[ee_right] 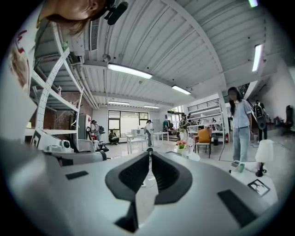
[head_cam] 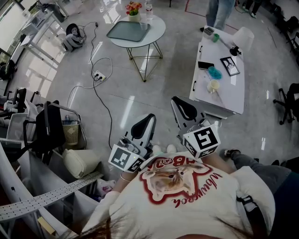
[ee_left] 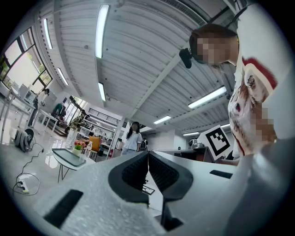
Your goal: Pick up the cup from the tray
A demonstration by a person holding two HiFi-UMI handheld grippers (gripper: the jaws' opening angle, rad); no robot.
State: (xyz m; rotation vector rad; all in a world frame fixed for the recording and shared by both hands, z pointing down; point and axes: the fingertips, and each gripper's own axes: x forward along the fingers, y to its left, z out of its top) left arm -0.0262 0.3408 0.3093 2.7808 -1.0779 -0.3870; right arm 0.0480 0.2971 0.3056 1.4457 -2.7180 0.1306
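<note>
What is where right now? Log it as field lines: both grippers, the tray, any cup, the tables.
left gripper: fingers together, nothing between them
right gripper: fingers together, empty
tray: grey, on the round table, looks bare
also on round table: flowers, bottle
cup: cream, on the white desk, not on the tray
task state: not begun; both grippers held near the person's chest, away from both tables

round table (head_cam: 156, 30): tray (head_cam: 128, 31), flowers (head_cam: 133, 8), bottle (head_cam: 148, 9) | white desk (head_cam: 231, 95): cup (head_cam: 214, 86), lamp (head_cam: 243, 38), phone (head_cam: 205, 65), frame (head_cam: 230, 66)
</note>
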